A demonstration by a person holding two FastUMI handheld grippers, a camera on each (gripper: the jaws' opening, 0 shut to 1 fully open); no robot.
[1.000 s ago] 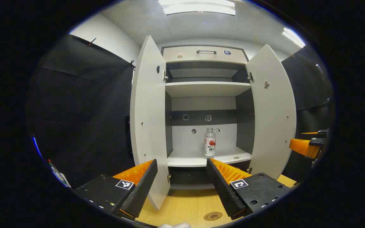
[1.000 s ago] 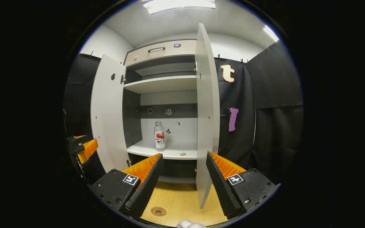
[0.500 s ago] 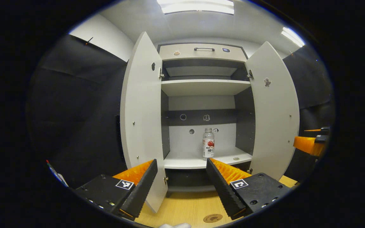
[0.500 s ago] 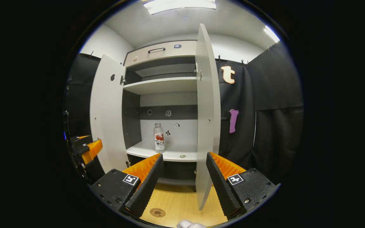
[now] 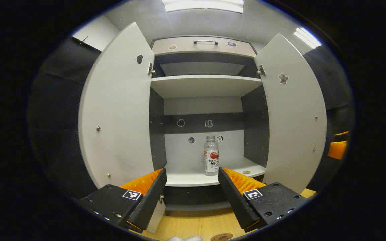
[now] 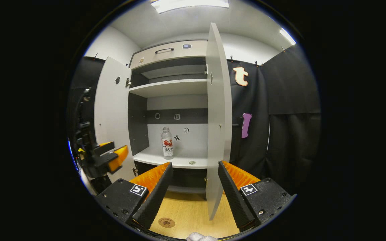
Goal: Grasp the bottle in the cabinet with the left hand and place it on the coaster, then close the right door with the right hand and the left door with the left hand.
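The cabinet (image 5: 206, 50) stands with both doors swung wide. In the left gripper view the left door (image 5: 119, 110) and the right door (image 5: 293, 113) frame the open interior, and a clear plastic bottle (image 5: 211, 155) with a red-and-white label stands upright on the lower shelf (image 5: 186, 175), a little right of centre and set back from the front edge. A small round item, too small to identify, lies on the same shelf (image 5: 246, 172) to the right of the bottle, apart from it.

The left gripper (image 5: 191, 189) sits in front of the cabinet, level with the lower shelf, its fingers spread wide and holding nothing; the bottle shows between them, farther back and untouched.

In the right gripper view the right gripper (image 6: 194, 187) is likewise spread wide and empty, with the edge of the right door (image 6: 217, 117) standing between its fingers but farther off. The bottle (image 6: 167, 143) appears on the shelf, left of that door. The left gripper (image 6: 112, 160) shows at the left edge, beside the left door (image 6: 112, 117).

On the wooden table (image 6: 189, 217) below, a round brown coaster (image 6: 166, 222) lies flat near the front, in front of the cabinet. A bit of white, perhaps a glove (image 6: 201, 237), shows at the bottom edge.
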